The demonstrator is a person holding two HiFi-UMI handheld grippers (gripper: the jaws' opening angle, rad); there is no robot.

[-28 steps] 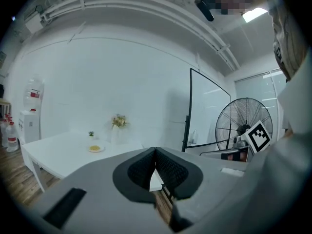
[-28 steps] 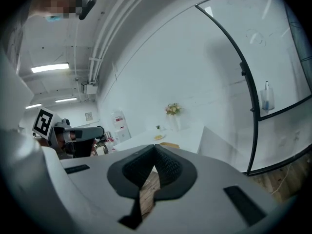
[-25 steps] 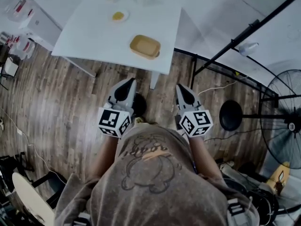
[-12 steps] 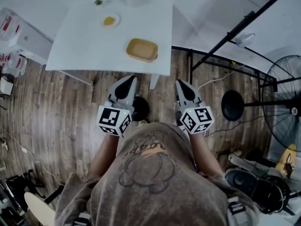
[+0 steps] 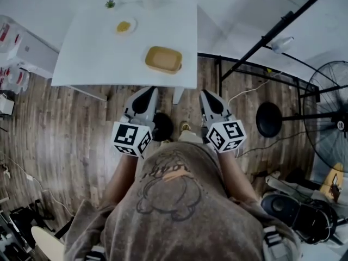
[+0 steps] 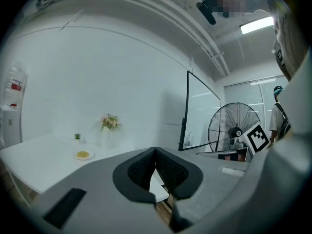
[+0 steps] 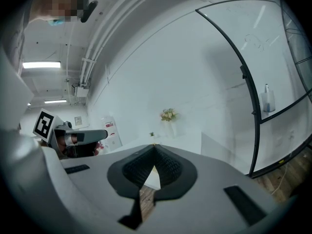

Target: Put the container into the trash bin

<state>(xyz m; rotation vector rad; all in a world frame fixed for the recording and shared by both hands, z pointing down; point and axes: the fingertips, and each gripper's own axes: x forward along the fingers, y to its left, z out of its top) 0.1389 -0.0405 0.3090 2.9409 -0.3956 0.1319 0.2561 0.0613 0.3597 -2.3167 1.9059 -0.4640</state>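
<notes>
Pointing toward the white surface (image 5: 92, 53), the left hand-held gripper (image 5: 148, 92) and the right hand-held gripper (image 5: 206, 94) both have their jaws closed together on nothing. The container (image 5: 163, 59) sits on the surface near its front edge, well apart from both, a plate (image 5: 124, 26) beyond it.

Grey-brown cartoon-print T-shirt (image 5: 174, 211); grey left tongs (image 5: 148, 90) and right tongs (image 5: 206, 93) bear marker cubes (image 5: 131, 139).
</notes>
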